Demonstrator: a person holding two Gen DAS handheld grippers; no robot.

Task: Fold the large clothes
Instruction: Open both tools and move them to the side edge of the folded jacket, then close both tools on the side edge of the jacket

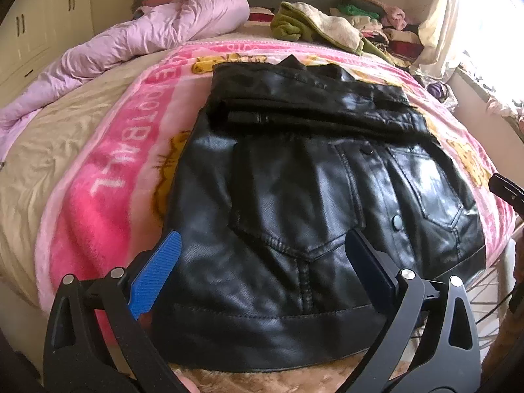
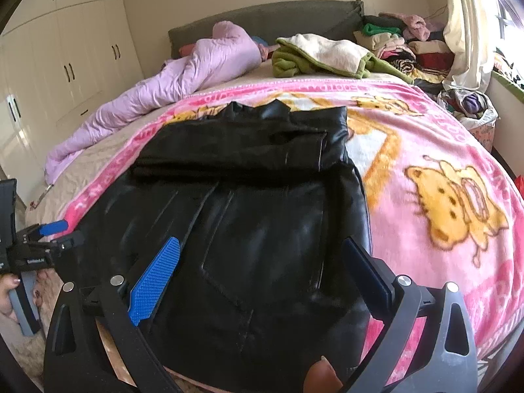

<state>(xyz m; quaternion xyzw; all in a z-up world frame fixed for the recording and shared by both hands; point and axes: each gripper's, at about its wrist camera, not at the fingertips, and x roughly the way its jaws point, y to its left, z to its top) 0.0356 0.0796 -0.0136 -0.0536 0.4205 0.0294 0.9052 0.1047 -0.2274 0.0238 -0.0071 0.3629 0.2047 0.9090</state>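
A black leather jacket lies flat on a pink cartoon blanket, hem toward me, with both sleeves folded across its upper part. My left gripper hovers open over the hem's left half, nothing between its blue pads. In the right wrist view the same jacket fills the middle, and my right gripper stands open above its right half near the hem. The left gripper shows at that view's left edge, held by a hand. A dark part of the right gripper peeks in at the left view's right edge.
A lilac quilt is bunched along the bed's far left. A green and cream blanket and stacks of folded clothes sit by the headboard. White wardrobes line the left wall; a curtain hangs at right.
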